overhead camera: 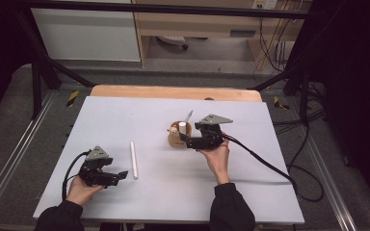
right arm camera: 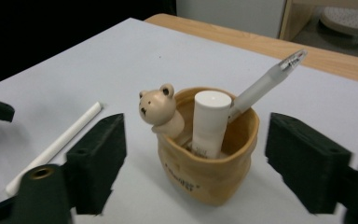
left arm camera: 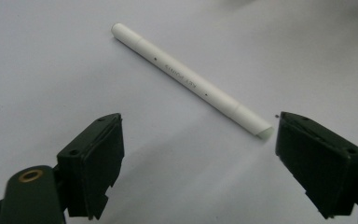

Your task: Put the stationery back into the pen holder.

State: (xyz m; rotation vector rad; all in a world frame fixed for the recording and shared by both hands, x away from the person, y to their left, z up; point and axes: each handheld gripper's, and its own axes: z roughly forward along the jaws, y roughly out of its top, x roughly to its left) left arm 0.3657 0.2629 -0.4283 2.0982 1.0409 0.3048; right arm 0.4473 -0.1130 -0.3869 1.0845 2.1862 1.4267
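Fingers (right arm camera: 98, 163) of the right gripper (overhead camera: 187, 139) are gaping, released, facing the bear pen holder (overhead camera: 177, 135) at nine o'clock; left gripper (overhead camera: 120, 175) is resting unclenched beside the white pen (overhead camera: 134, 160).

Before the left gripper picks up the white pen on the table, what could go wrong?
1. The slim white pen lies flat; only its tip is near one pad of the open left gripper, so it may roll away.
2. The tan bear-shaped holder sits between the open right gripper pads; a nudge could tip it, spilling the leaning translucent pen.
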